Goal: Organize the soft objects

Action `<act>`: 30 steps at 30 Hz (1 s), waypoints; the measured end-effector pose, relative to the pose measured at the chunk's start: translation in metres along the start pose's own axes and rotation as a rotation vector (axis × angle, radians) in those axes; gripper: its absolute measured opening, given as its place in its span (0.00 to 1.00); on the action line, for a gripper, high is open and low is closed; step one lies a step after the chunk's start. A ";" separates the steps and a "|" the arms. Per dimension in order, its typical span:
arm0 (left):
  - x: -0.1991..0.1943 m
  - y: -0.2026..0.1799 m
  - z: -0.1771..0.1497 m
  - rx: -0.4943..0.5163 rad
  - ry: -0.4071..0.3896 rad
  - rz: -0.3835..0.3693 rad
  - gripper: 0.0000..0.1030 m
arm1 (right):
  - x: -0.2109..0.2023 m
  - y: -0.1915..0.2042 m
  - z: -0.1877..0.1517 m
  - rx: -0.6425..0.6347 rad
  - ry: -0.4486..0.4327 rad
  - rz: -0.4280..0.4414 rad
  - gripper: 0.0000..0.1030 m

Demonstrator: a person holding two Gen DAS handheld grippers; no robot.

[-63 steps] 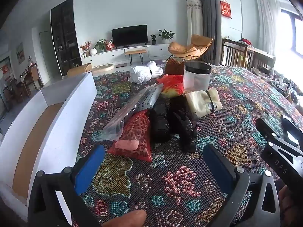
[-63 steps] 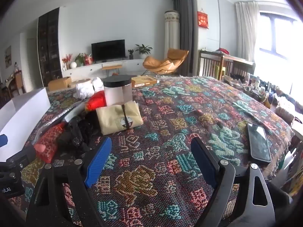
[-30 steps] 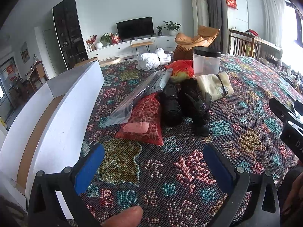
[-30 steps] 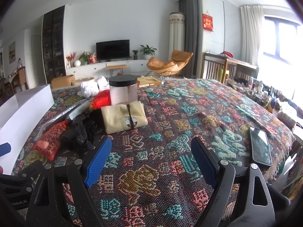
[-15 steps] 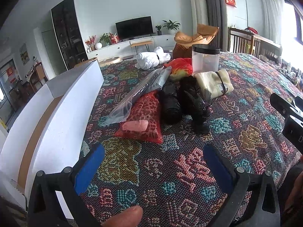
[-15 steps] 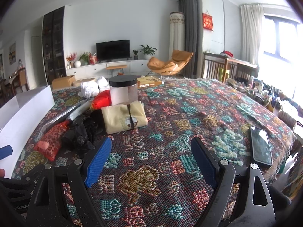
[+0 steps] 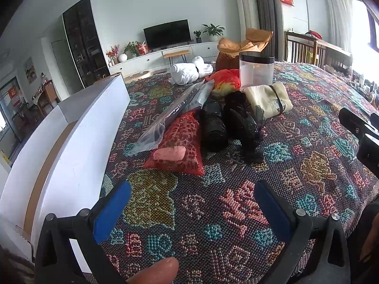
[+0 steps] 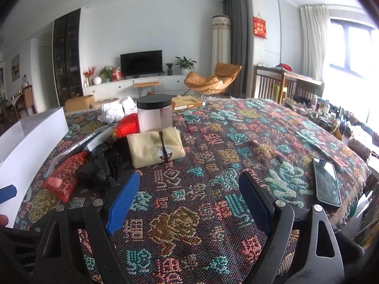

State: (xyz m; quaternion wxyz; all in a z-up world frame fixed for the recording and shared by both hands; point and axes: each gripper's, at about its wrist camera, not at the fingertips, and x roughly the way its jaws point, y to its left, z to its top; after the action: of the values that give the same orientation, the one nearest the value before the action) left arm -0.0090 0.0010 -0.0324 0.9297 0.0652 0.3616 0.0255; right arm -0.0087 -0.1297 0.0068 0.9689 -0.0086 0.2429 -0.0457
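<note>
Left gripper point(image 7: 189, 203): jaws spread wide, nothing between the blue pads; held low over the near part of the woven patterned tablecloth point(image 7: 236, 224), facing the pile of soft goods. A fingertip point(image 7: 154, 271) shows at the bottom edge of its view.

Right gripper point(image 8: 187, 198): likewise wide apart and empty, over bare cloth to the right of the pile.

Soft objects, clustered left of centre on the table, none yet in the box:
- Red patterned pouch point(image 7: 182, 142), nearest the left gripper, with a small pink roll point(image 7: 169, 153) lying on it.
- Black rolled item point(image 7: 213, 125) and black gauzy bundle point(image 7: 246, 127), side by side, just right of the pouch.
- Clear plastic sleeve point(image 7: 170, 113), lying slantwise, its near end beside the pouch.
- Cream folded bag point(image 8: 156, 149), bound by a dark band; lettering on it too small to read.
- Red-and-yellow bundle point(image 7: 223, 80) and white cloth bundle point(image 7: 187, 72), farther back.

Other items: clear jar with black lid point(image 8: 154, 113), standing behind the cream bag; white open box point(image 7: 59, 156) along the left edge, by judgement the intended receptacle, which would explain the pile laid alongside it; smartphone point(image 8: 326, 184), face up near the right edge, well apart from the pile.

Writing: a red wall hanging point(image 8: 259, 27) bears gold characters, illegible. Partial letters on the gripper bodies cannot be made out.
</note>
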 end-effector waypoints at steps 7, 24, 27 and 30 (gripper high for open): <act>0.002 -0.001 -0.002 0.006 0.004 0.003 1.00 | 0.000 0.000 0.000 0.001 -0.001 0.001 0.85; 0.008 0.001 -0.010 0.016 0.024 0.014 1.00 | 0.000 -0.001 0.000 0.002 0.000 0.002 0.85; 0.009 0.001 -0.011 0.014 0.027 0.014 1.00 | 0.000 -0.001 0.000 0.003 0.000 0.002 0.85; 0.009 0.002 -0.011 0.014 0.027 0.014 1.00 | 0.000 -0.001 0.000 0.003 0.000 0.002 0.85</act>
State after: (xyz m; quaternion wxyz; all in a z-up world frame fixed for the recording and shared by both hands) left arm -0.0097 0.0045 -0.0462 0.9241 0.0741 0.3738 0.0301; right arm -0.0090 -0.1310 0.0066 0.9690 -0.0069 0.2430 -0.0451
